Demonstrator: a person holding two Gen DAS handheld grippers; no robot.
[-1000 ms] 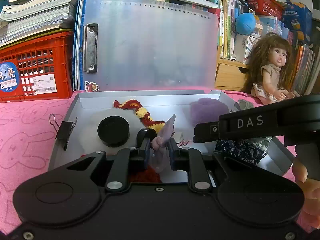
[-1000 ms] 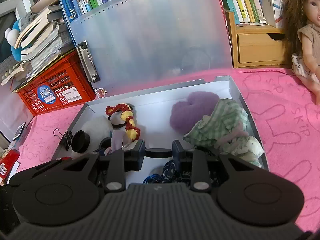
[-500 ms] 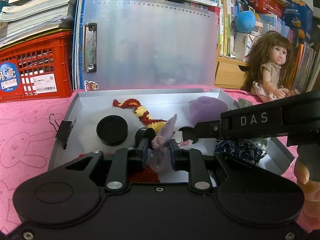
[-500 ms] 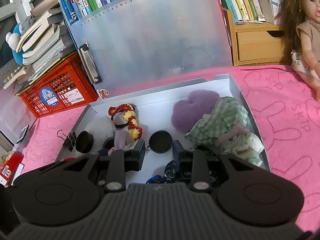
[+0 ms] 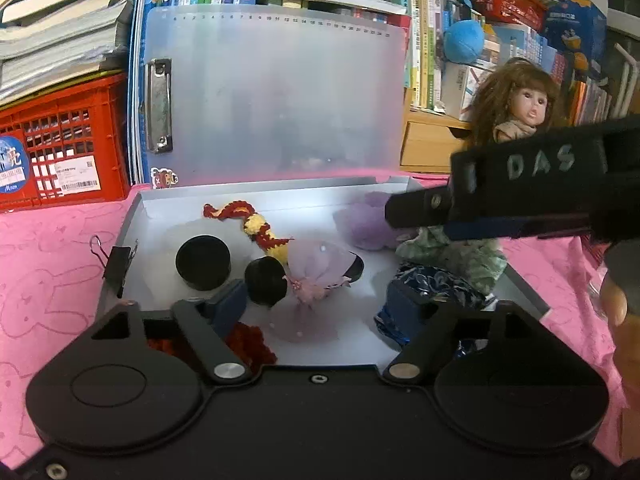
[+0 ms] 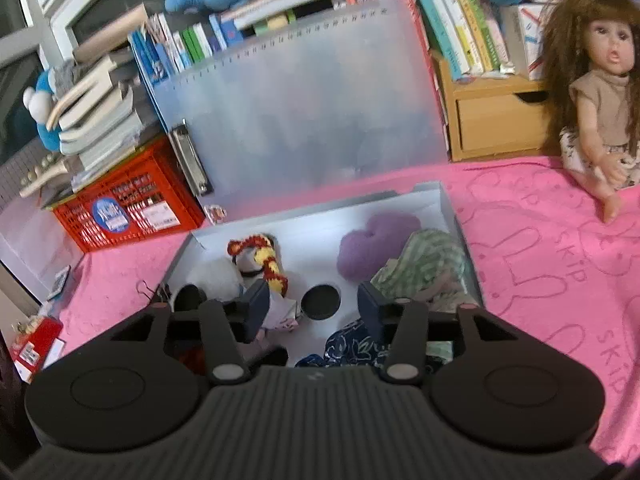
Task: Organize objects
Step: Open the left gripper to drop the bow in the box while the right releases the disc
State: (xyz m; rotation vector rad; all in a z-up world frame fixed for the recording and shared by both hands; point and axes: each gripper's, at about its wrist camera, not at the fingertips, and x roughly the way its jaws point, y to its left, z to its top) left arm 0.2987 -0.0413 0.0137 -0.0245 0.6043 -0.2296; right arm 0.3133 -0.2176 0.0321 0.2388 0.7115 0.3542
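Left wrist: left claw (image 5: pixel 318 300) parted, box rim (image 5: pixel 132 220) crowded

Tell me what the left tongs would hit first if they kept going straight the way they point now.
Probably the lilac tulle dress lying in the box, directly ahead of the open left tongs; depth is hard to judge.

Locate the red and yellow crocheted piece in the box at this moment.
In the left wrist view the crocheted piece lies in the grey box towards its back wall, left of the purple fluffy pad and behind the lilac tulle dress.
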